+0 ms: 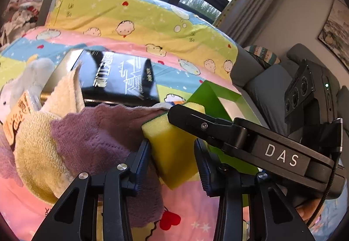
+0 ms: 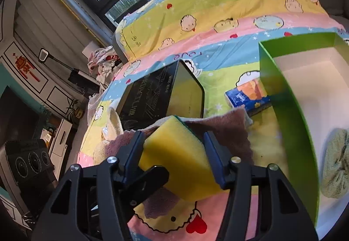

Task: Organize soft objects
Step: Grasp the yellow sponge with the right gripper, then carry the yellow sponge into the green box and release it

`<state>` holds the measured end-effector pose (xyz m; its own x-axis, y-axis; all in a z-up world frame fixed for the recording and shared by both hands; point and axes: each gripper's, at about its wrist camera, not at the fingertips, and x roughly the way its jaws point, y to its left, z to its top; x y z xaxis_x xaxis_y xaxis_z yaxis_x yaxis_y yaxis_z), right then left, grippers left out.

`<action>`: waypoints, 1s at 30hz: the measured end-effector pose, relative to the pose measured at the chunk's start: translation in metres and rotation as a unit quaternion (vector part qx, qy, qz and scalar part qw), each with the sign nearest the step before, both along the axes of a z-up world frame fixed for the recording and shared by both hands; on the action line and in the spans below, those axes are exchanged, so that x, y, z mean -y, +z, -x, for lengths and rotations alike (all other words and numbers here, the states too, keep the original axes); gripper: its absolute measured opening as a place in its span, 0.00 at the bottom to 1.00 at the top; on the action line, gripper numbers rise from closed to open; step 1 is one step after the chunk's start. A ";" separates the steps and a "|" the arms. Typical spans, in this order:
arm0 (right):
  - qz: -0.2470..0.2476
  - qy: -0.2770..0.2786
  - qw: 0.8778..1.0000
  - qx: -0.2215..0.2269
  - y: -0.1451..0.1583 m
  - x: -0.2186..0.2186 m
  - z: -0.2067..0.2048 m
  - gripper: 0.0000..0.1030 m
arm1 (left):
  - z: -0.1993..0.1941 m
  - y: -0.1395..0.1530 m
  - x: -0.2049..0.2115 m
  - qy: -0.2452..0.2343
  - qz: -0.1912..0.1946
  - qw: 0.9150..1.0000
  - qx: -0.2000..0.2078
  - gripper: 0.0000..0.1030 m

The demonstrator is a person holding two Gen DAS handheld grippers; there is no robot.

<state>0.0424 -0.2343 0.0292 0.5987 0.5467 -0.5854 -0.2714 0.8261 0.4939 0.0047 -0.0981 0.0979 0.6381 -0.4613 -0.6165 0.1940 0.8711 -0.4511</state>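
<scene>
Sponge (image 1: 172, 149) front and centre, yellow with a green scrub layer, and we have both grippers on it at once. Our left gripper (image 1: 172, 164) has its two fingers pressed against the sponge's sides, clamped on it. Our right gripper (image 2: 174, 153) squeezes the same sponge (image 2: 176, 153) between its blue pads (image 2: 214, 160), so it too is closed on it; in the left view we see the right gripper's black body lying across the sponge's top edge. The sponge sits above a purple cloth (image 1: 98, 132) that is spread on the cartoon-print bedsheet (image 1: 130, 14), with a cream towel (image 1: 37, 153) touching the cloth on its left. Behind them lies a black box (image 1: 117, 79) with white lettering. Just to the right stands a green box (image 2: 290, 123), open, white inside, with a pale green cloth (image 2: 336, 164) lying in it. Near that box's far corner we spot a blue packet (image 2: 248, 97) on the sheet.
</scene>
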 end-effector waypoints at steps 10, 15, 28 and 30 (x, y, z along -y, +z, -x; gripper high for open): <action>-0.010 -0.024 0.998 0.058 0.027 0.020 0.026 0.53 | 0.010 0.035 0.021 -0.019 -0.018 0.998 0.052 0.40; -0.023 -0.050 0.995 0.077 0.037 0.040 0.036 0.52 | 0.011 0.048 0.038 -0.041 -0.029 0.996 0.069 0.39; -0.044 -0.139 0.982 0.117 0.051 0.103 0.074 0.52 | 0.022 0.072 0.108 -0.127 -0.055 0.984 0.113 0.39; -0.049 -0.155 0.979 0.119 0.049 0.113 0.077 0.52 | 0.022 0.072 0.120 -0.140 -0.061 0.981 0.117 0.39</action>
<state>-0.0351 -0.3470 0.0786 0.8578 0.3638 -0.3630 -0.1317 0.8383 0.5291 -0.0172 -0.2178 0.1701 0.6273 -0.5714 -0.5291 0.5201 0.8131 -0.2616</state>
